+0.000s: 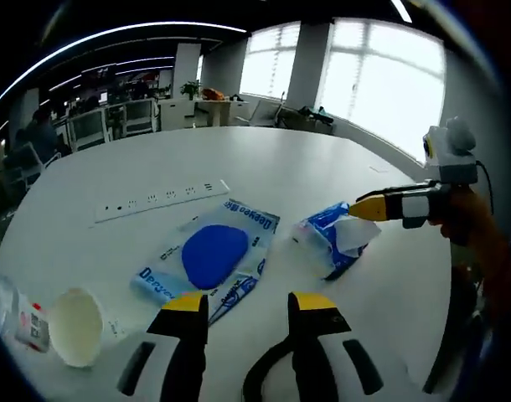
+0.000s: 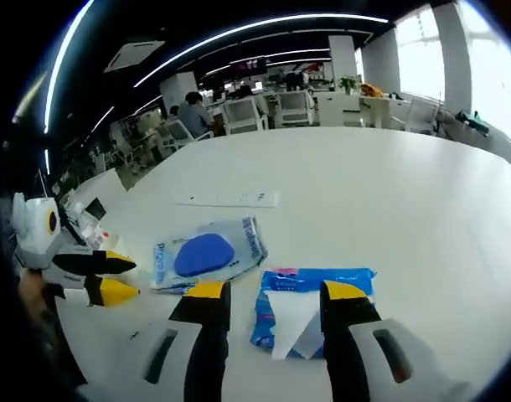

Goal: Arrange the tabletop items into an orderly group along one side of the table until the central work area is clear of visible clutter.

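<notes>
A: Quick pass. Risks first?

B: The right gripper (image 2: 268, 301) has its jaws spread, hovering over the blue soft wet-wipe pack with the white flap (image 2: 310, 314). In the left gripper view the same gripper (image 1: 362, 208) comes in from the right, its yellow tips at the pack (image 1: 335, 237); whether they touch it I can't tell. My guess: if it closes on the loose white flap alone, the flap peels open or the pack sags and slips out. Soft film, so it will crumple.

A: Left side?

B: The left gripper (image 1: 249, 303) is spread too, holding nothing, just above the clear plastic sleeve with blue print and a round blue pad inside (image 1: 212, 256). The sleeve lies flat on the white round table (image 1: 322, 159), so it's hard to get a jaw under; it could skid instead of lifting.

A: Anything nearby to knock?

B: A white paper cup (image 1: 75, 325) lies tipped on its side near the table edge, beside a small clear bottle with a red-and-white label (image 1: 25, 322). A careless sweep could roll the cup off.

A: Containers, contents?

B: The cup's mouth faces the camera and looks empty. The sleeve holds the blue pad. The pack's contents are hidden. A white power strip (image 1: 163, 200) lies farther back.

A: Task state?

B: Items sit scattered mid-table, not grouped yet.
</notes>
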`<state>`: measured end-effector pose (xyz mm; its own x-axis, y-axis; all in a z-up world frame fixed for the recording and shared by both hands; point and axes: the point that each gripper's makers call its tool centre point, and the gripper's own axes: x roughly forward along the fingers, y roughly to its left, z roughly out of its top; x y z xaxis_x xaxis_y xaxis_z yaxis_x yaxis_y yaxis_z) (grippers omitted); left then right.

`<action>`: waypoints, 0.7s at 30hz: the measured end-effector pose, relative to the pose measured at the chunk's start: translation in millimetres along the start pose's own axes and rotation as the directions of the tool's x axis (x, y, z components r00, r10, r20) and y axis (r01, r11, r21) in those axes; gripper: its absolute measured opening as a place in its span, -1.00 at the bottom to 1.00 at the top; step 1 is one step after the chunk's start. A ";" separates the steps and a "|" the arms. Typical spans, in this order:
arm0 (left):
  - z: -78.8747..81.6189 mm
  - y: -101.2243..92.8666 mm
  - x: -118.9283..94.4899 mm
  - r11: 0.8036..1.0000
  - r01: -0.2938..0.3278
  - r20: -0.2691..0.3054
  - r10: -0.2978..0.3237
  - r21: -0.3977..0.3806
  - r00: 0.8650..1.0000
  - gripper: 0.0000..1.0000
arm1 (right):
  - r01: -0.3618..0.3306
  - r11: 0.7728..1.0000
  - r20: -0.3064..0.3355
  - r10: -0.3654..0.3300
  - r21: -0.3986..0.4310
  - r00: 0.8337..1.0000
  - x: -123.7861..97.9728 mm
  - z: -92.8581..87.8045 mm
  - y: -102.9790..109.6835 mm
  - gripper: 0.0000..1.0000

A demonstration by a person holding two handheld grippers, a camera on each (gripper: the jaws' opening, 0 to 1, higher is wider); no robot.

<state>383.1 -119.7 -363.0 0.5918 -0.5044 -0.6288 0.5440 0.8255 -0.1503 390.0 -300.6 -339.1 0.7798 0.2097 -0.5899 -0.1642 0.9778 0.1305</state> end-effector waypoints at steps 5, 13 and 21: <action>-1.9 7.4 -5.5 0.995 0.025 0.004 -0.025 -0.092 1.000 -0.26 | -0.012 0.999 0.006 0.012 -0.030 1.000 1.0 -0.6 15.4 -0.12; -8.3 14.1 -11.4 0.982 0.050 0.017 -0.048 -0.184 0.999 -0.26 | 0.012 0.999 -0.025 -0.013 -0.046 1.000 7.4 -3.2 19.6 -0.03; -21.7 9.2 -8.3 0.941 0.082 -0.003 -0.088 -0.328 0.996 -0.26 | 0.035 0.998 -0.069 -0.032 0.051 0.997 16.0 3.9 22.2 0.06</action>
<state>370.2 -102.5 -375.7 0.5398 -0.5739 -0.6158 0.3653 0.8188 -0.4429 401.3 -275.6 -342.6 0.7411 0.1782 -0.6472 -0.1058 0.9831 0.1496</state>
